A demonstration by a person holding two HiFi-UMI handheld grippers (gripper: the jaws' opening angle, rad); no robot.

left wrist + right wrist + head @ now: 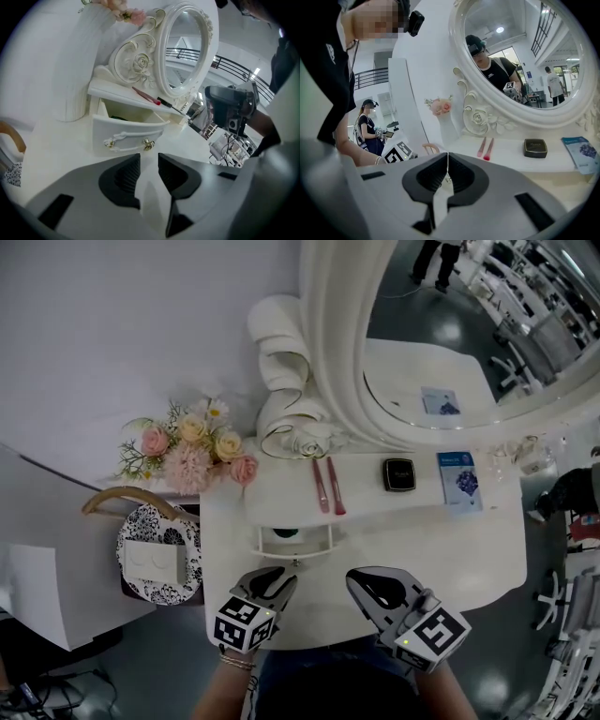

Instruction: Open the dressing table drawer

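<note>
The left gripper (279, 579) and right gripper (364, 579) wore grey shells and black ribbed pads, each with a black-and-white marker cube (246, 622); a bracelet (237, 663) ringed the left wrist.

On the raised shelf of the white wooden dressing table (469, 554), before the oval white-framed mirror (441, 324), lie, left to right, two pink brushes (327, 486), a black square case (398, 474) and a blue booklet (459, 480). The small white drawer (296, 542) juts out below the brushes. A pink-and-cream flower bouquet (192, 451) stands left of the shelf.
</note>
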